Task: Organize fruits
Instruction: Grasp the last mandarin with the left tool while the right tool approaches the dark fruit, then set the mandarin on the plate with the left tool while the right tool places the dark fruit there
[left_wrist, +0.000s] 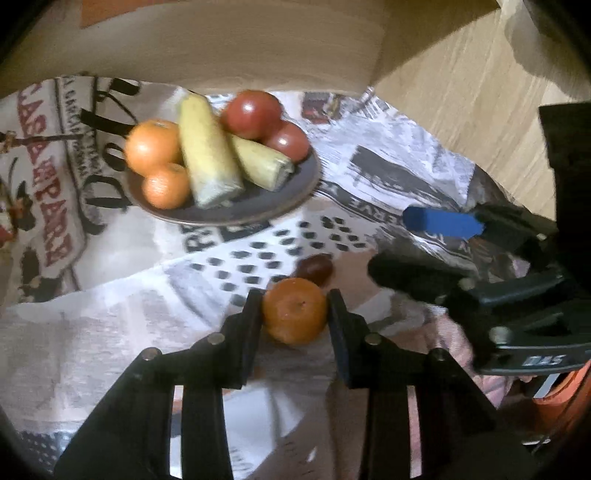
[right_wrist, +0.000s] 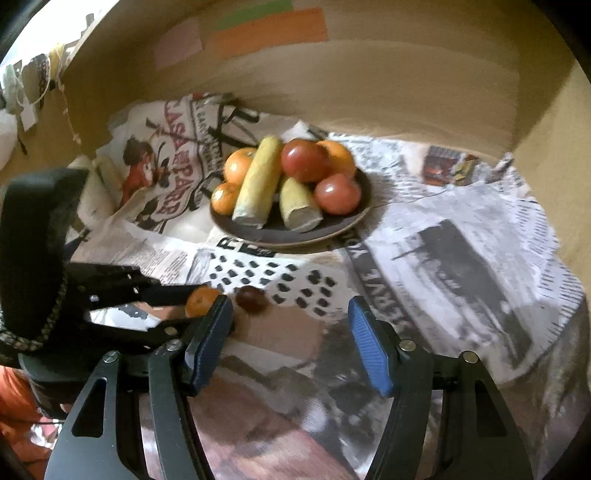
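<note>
Tangerine (left_wrist: 294, 311) is sitting between the black fingers of the left gripper (left_wrist: 295, 314), whose jaws are clasping it, just in front of the dark plate (left_wrist: 236, 212). One small dark fruit (left_wrist: 314, 268) is lying on the newspaper (left_wrist: 110, 314) between the tangerine and the plate. The plate is carrying two red apples (left_wrist: 253, 114), two yellow banana pieces (left_wrist: 207, 147) and, in the right wrist view, three oranges (right_wrist: 238, 165); the left view is showing only two. The right gripper (right_wrist: 290, 332) is hovering level beside the left one, its blue-padded jaws spread wide apart.
</note>
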